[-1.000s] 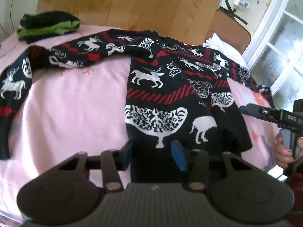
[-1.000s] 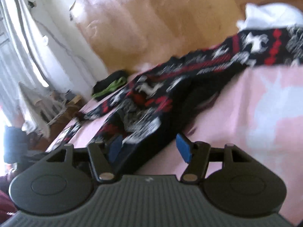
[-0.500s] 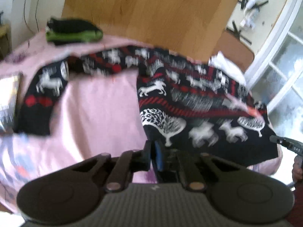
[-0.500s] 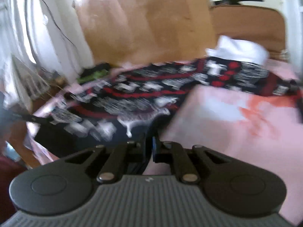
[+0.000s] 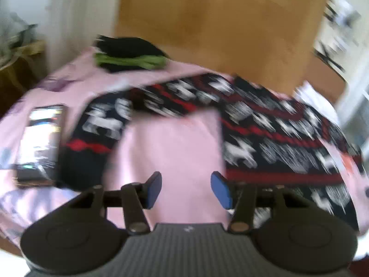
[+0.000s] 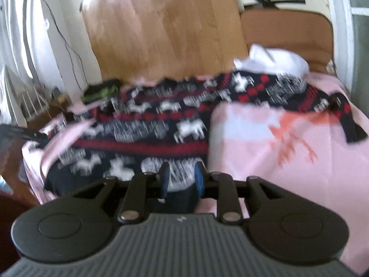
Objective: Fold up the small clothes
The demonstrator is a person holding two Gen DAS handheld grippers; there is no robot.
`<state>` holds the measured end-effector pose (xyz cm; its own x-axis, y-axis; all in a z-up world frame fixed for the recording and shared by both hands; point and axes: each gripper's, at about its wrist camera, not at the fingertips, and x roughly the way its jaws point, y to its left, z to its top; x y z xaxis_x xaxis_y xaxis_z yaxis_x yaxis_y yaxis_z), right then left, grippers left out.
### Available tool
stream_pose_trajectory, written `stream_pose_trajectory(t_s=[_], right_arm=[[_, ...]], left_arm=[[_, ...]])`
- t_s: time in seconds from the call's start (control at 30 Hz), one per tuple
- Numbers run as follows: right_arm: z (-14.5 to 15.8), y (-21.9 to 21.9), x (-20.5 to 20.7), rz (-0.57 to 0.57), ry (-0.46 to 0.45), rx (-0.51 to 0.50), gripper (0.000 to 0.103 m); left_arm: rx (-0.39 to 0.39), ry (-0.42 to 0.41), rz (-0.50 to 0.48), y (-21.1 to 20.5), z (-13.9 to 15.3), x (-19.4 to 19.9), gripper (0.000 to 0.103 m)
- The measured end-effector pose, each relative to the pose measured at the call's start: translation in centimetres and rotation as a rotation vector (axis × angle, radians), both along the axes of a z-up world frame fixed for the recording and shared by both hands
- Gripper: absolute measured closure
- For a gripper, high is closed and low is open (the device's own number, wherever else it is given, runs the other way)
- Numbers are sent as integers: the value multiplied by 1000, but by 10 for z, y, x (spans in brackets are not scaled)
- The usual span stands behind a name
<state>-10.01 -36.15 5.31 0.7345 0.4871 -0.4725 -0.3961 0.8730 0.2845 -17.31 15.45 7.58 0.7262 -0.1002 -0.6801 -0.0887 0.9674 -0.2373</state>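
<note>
Left gripper [image 5: 186, 190] jaws just opened, empty; sweater [image 5: 272, 143] lies ahead-right; right gripper [image 6: 181, 179], opening, straddles its hem.

Both fisheye views are bright with daylight, which blows out the upper left of the right wrist frame. Motion blur smears everything; dark corners vignette.

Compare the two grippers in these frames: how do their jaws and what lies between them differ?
The left gripper stands with its jaws wide apart over bare pink sheet, nothing between them; the right gripper has a narrower gap, with the hem of the reindeer sweater lying between its pads, though blur hides whether they press on it. Both have just been opening after a pinch, and both have blue pads on black fingers.
</note>
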Motion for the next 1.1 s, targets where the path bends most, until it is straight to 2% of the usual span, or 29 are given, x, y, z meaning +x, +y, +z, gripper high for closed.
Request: stream_pose_trajectory(t_s=[0.17, 0.33, 0.4, 0.5, 0.53, 0.7, 0.73, 0.77, 0.8, 0.87, 0.93, 0.97, 1.0, 1.03, 1.07, 1.1], right_arm=[[10, 60, 28, 170, -26, -25, 75], [29, 145, 58, 392, -43, -63, 75], [40, 195, 60, 509, -118, -162, 75], [44, 276, 55, 686, -328, -390, 75], [42, 301, 56, 734, -365, -444, 75], [24, 409, 55, 1008, -394, -498, 74], [20, 422, 52, 1047, -389, -498, 72], [16, 434, 49, 1087, -368, -488, 66], [12, 448, 48, 1125, -332, -473, 53], [2, 467, 48, 1156, -281, -459, 37], [-8, 487, 60, 1140, -228, -464, 37], [-12, 494, 67, 1121, -187, -462, 39], [-17, 502, 78, 1101, -121, -454, 47], [-18, 502, 82, 1084, -99, -430, 51], [-15, 501, 84, 1078, -96, -426, 77], [-10, 500, 86, 1052, -96, -456, 92]], left_arm=[[18, -35, 157, 41, 6, -11, 44], [-40, -72, 299, 92, 2, -39, 43], [-63, -94, 342, 108, 0, -50, 43], [-66, -131, 386, 122, -4, -67, 43], [-61, -142, 403, 128, -5, -73, 43], [-78, -166, 481, 157, -17, -106, 42], [-87, -161, 494, 163, -21, -113, 42], [-92, -155, 507, 169, -24, -118, 41], [-96, -150, 518, 173, -27, -122, 41], [-108, -141, 542, 185, -32, -129, 41], [-128, -138, 562, 194, -37, -133, 41], [-137, -138, 565, 198, -38, -135, 40], [-145, -139, 566, 201, -40, -137, 40], [-149, -140, 566, 203, -41, -137, 40], [-151, -144, 564, 204, -42, -137, 40], [-152, -148, 561, 205, -42, -138, 40]])
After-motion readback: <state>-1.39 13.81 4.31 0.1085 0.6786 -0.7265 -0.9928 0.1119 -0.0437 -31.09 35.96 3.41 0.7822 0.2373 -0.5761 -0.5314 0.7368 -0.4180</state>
